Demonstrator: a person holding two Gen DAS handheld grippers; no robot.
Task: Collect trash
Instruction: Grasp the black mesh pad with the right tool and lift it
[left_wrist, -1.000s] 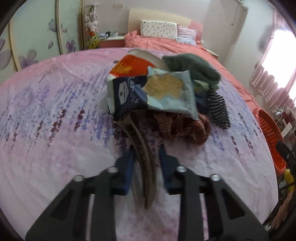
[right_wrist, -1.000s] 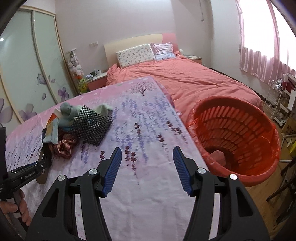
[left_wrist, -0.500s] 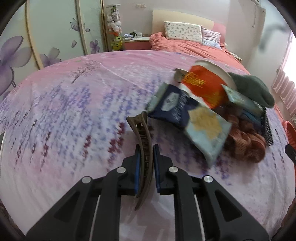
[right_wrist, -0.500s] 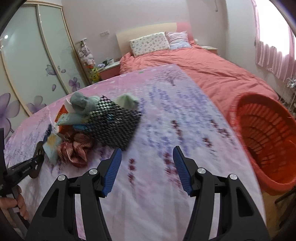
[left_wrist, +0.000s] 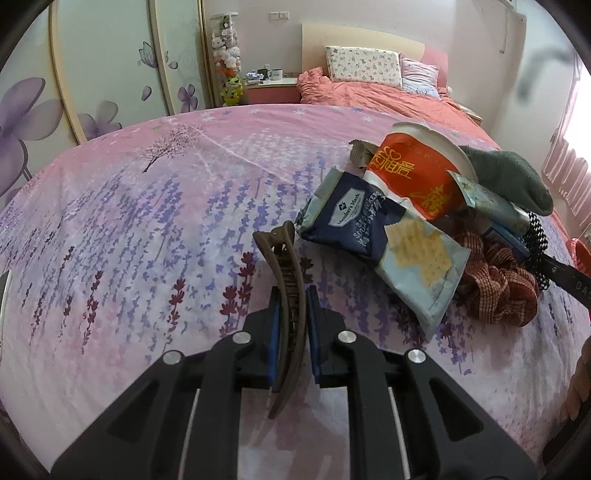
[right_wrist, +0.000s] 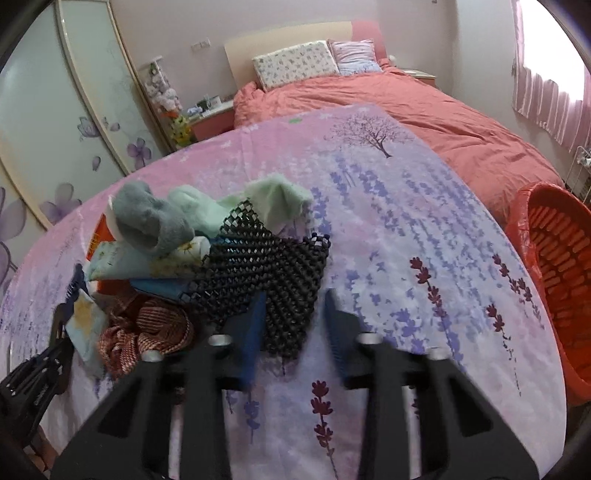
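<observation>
My left gripper (left_wrist: 293, 295) is shut on a brown hair clip (left_wrist: 291, 273), held just left of a pile on the pink flowered bedspread (left_wrist: 129, 240). The pile holds a blue cracker packet (left_wrist: 384, 243), a red noodle cup (left_wrist: 413, 173), a grey sock (left_wrist: 506, 177) and a red-brown woven scrunchie (left_wrist: 498, 288). In the right wrist view my right gripper (right_wrist: 293, 314) is blurred and its jaws are closing. The near corner of a black mesh piece (right_wrist: 266, 266) lies between them with a gap still showing.
An orange basket (right_wrist: 554, 266) stands beyond the bedspread's right edge. A mint green sock (right_wrist: 273, 195) lies behind the mesh. A bed with a coral duvet (right_wrist: 424, 110) lies behind, and a flowered wardrobe (left_wrist: 92, 74) stands at the left.
The left gripper shut on the hair clip and drew it left, away from the pile. The right gripper swung left from the basket to the pile, and its jaws narrowed over the black mesh.
</observation>
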